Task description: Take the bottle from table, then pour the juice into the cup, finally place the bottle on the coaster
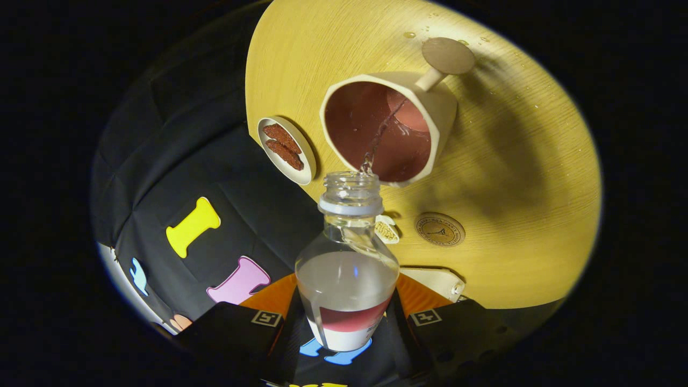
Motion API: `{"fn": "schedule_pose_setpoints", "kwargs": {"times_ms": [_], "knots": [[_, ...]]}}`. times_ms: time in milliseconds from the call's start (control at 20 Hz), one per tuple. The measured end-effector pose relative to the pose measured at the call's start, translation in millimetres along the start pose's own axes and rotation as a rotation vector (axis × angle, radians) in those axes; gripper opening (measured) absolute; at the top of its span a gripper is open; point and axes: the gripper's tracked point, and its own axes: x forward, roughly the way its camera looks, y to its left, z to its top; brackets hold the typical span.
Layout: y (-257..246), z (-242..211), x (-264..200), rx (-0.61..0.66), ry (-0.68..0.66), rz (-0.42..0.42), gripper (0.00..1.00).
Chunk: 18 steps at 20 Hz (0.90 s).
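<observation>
Gripper (346, 322) pinching bottle (346, 279), tipped, thin stream entering cup (387, 129) just beyond its mouth; hold tilt steady, aim centre, coaster (440, 229) beside cup is next

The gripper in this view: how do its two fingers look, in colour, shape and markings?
The gripper has two broad, blocky black fingers. Each carries a small square tag near its tip, pale with a black pattern inside. Behind the fingers, the inner parts are bright orange with fine ridges. No cable, sleeve or hand can be seen.
</observation>
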Motion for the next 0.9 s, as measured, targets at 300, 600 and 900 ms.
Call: {"fn": "schedule_pose_setpoints", "kwargs": {"times_ms": [300,600,900], "knots": [[10,-1,-8,0.085,0.023,-0.009,0.71],[9,-4,-7,0.159,0.054,-0.056,0.71],[13,-3,-7,0.208,0.068,-0.073,0.71]]}}
